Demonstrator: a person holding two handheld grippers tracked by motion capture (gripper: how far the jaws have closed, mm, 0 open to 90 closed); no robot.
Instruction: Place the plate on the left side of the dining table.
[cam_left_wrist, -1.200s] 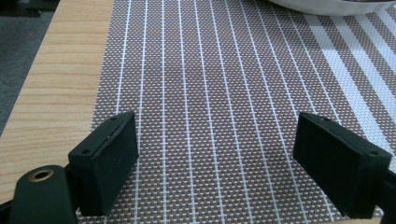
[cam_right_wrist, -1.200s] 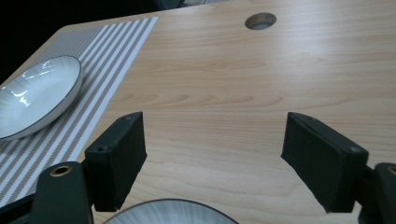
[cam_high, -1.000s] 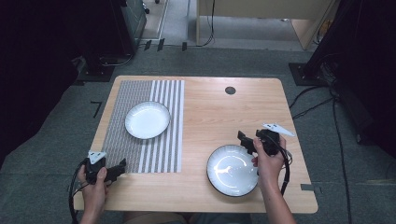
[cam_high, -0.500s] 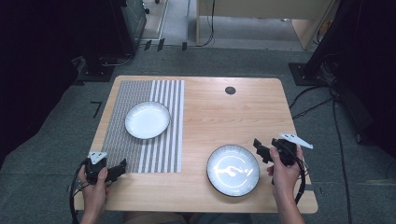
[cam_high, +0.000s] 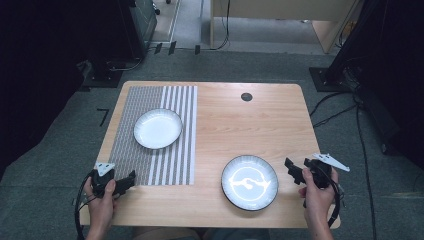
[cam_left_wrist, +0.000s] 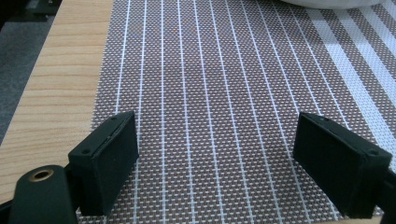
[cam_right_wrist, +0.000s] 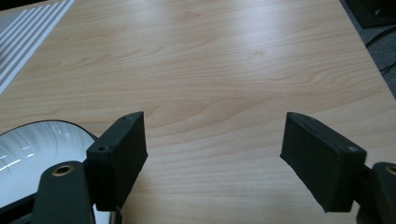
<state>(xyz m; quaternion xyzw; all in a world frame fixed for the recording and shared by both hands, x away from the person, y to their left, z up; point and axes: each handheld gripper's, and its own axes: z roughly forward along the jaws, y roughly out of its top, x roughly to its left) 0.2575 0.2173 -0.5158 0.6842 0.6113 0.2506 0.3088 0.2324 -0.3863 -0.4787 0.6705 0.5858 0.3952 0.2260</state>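
Wood: a pale table carries the whole scene, grain running side to side, with a small dark round cap set into it near the far edge.
Mat: a woven placemat covers the table's left part, fine brown-and-white mesh on its left, broad white stripes on its right.
White plate: a white plate sits on the mat, towards its far right, well apart from both grippers.
Rimmed plate: a dark-rimmed plate lies on bare wood near the front edge, right of the mat and not touching it; light glares off its middle.
Right gripper: the right gripper hangs just right of the rimmed plate, apart from it; its own view has the jaws wide apart with only bare wood between them, and the plate's rim peeks in behind the left jaw.
Right hand: the right hand wraps the gripper's body near the table's front right corner, the grey plate on top pointing right.
Left gripper: the left gripper sits over the mat's near left corner, jaws spread wide, nothing between them but weave.
Left hand: the left hand grips it at the front left edge, cable looping off below.
Left gripper view: the mesh runs out ahead and the white plate's edge just shows at the top; bare wood lies to the left.
Surroundings: grey floor all round, cables trailing on the right.
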